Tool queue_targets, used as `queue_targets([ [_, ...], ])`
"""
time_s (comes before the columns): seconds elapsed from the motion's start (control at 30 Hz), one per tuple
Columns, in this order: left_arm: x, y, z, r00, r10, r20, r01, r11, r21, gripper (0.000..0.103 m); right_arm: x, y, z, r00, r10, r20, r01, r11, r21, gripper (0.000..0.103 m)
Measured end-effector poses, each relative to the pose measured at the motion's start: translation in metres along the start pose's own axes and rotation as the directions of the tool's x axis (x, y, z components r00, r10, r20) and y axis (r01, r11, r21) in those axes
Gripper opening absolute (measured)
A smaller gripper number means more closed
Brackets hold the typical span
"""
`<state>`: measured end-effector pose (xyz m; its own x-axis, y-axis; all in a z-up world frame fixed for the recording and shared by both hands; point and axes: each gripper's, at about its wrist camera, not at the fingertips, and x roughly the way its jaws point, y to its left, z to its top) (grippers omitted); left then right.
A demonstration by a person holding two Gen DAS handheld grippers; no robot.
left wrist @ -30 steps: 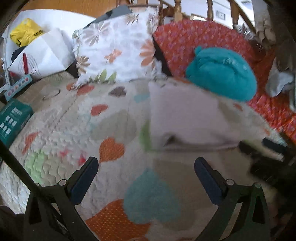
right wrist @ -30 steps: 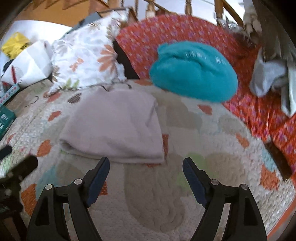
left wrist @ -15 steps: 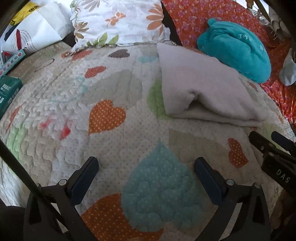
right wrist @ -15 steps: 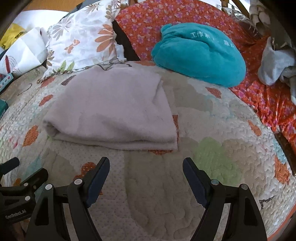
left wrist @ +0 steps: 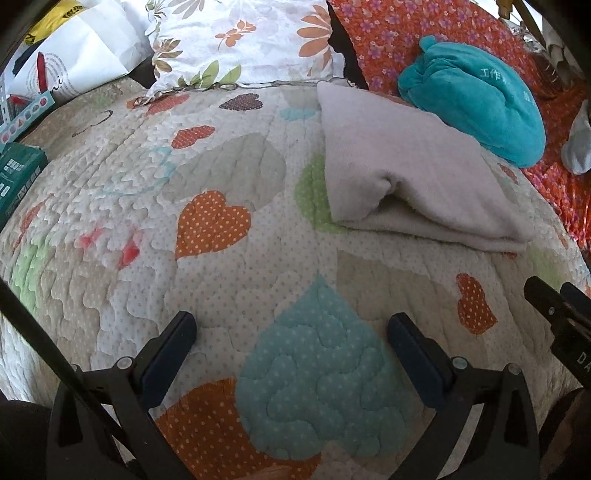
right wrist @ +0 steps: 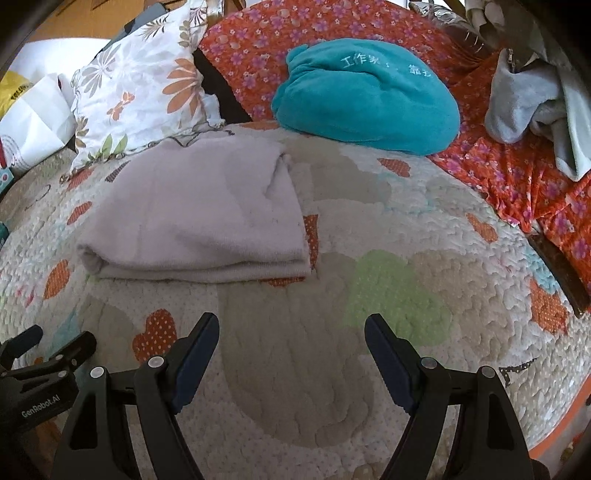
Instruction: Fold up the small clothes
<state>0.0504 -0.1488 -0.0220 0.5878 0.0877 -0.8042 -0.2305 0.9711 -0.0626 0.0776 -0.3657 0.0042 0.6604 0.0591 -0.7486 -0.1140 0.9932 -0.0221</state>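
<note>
Cloth (right wrist: 199, 218) folded flat, lengthwise left-right

A bed under a heart-patterned quilt (right wrist: 295, 387) fills both views. A folded grey cloth (right wrist: 199, 221) lies left of centre on it. At the top rest a floral pillow (right wrist: 140, 92), a teal bundle (right wrist: 369, 96) and an orange floral cover (right wrist: 517, 177).

Bed: I see a quilted heart-patterned bedspread (left wrist: 229, 258) filling most of the frame | upper right: red floral cover (right wrist: 517, 177) | top centre: flowered pillow (left wrist: 236, 40) | upper left: white paper bag (left wrist: 81, 59), wooden wall behind | top: wooden rails (right wrist: 221, 5) | light: soft daylight.
</note>
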Motion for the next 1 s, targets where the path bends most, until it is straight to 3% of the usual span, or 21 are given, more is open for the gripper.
queue_targets([
  [0.17,-0.003,0.000,0.001,1.000,-0.014,-0.027,0.015,1.000,0.020,0.103,0.000,0.004,-0.004,1.000,-0.010,-0.001,0.010,1.000,-0.024,0.085],
  [0.47,-0.032,-0.004,-0.007,0.997,0.014,0.072,-0.017,0.999,0.037,0.103,0.002,0.009,-0.008,1.000,-0.019,0.003,0.019,0.998,-0.060,0.085],
  [1.0,-0.031,-0.001,-0.008,0.999,-0.018,0.045,0.017,1.000,0.018,0.103,0.002,0.015,-0.010,1.000,-0.022,0.002,0.022,0.996,-0.084,0.085],
])
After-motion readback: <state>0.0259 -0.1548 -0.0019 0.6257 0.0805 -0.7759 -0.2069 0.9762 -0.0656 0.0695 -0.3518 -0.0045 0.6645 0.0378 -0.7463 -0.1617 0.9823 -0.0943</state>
